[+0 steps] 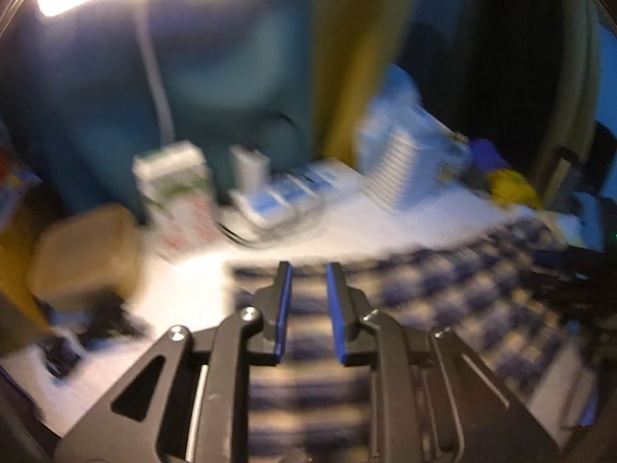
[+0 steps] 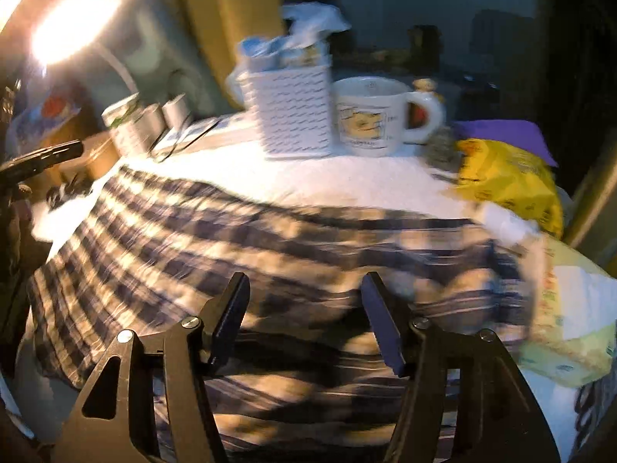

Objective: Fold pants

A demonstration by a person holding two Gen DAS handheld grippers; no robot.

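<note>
The checked pants (image 2: pixel 239 239), dark blue and cream, lie spread on a white table (image 2: pixel 347 177). In the left wrist view the pants (image 1: pixel 443 289) run from under my fingers off to the right. My left gripper (image 1: pixel 308 270) hovers over the pants' left edge with its blue-padded jaws a narrow gap apart, nothing between them. My right gripper (image 2: pixel 304 281) is wide open just above the middle of the pants, empty. The left gripper's black tip (image 2: pixel 46 156) shows at the left edge of the right wrist view. Both views are motion-blurred.
Behind the pants stand a white woven basket (image 2: pixel 295 112), a white mug (image 2: pixel 370 115), a yellow bag (image 2: pixel 509 181), a purple cloth (image 2: pixel 505 135) and small boxes (image 1: pixel 177 193). A tan box (image 1: pixel 85 254) sits left. A bright lamp (image 2: pixel 69 27) glares upper left.
</note>
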